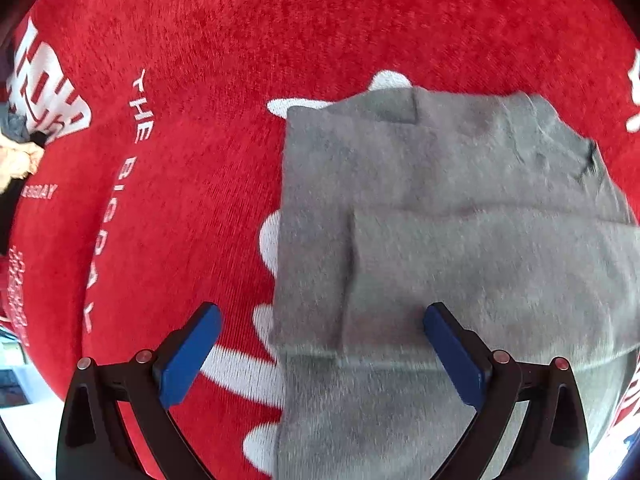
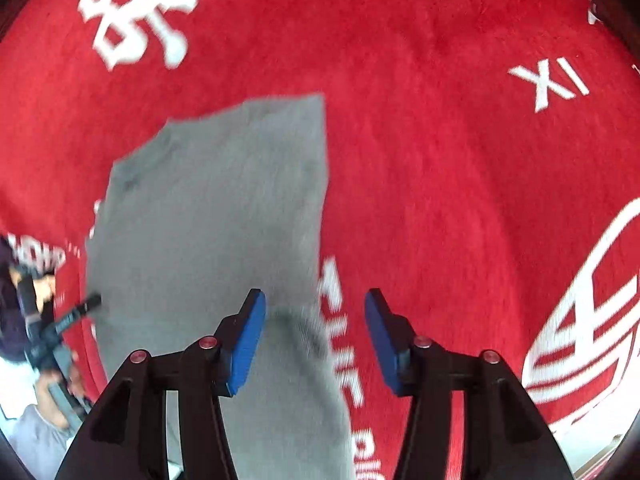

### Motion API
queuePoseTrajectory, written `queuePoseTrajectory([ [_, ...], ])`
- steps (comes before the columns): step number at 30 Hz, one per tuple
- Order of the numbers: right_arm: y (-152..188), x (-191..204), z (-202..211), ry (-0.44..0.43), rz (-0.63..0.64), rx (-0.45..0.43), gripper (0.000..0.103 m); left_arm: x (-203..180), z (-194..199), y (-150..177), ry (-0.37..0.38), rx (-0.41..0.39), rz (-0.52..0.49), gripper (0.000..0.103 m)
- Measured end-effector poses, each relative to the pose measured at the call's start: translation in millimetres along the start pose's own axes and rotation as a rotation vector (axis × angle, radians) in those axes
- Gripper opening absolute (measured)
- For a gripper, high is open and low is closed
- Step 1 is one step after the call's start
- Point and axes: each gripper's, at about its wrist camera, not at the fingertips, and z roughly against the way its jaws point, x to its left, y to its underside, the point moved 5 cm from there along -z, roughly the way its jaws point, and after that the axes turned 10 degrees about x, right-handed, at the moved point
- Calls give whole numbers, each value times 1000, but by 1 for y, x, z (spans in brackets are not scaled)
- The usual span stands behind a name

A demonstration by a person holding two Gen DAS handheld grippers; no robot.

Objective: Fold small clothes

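A small grey garment (image 1: 448,216) lies partly folded on a red cloth with white lettering (image 1: 192,80). My left gripper (image 1: 320,320) is open above the garment's left near edge; one blue pad (image 1: 188,356) is over the red cloth, the other over the grey fabric. In the right wrist view the grey garment (image 2: 216,216) lies to the left. My right gripper (image 2: 316,308) is open over the garment's right near edge, its left pad (image 2: 246,344) above the fabric. Neither gripper holds anything.
The red cloth (image 2: 440,160) covers the whole work surface. The other gripper and the person's hand (image 2: 48,332) show at the left edge of the right wrist view. Some pale cloth (image 1: 16,160) lies at the far left of the left wrist view.
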Motion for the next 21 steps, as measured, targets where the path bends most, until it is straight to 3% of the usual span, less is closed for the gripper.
queuePoseTrajectory([
  [10,38,22,13,1,79,45,63,-49,41,61,32,25,-80,102],
  [21,68,38,9,-32,163,115,67,-97,50,114,57,102,-103,102],
])
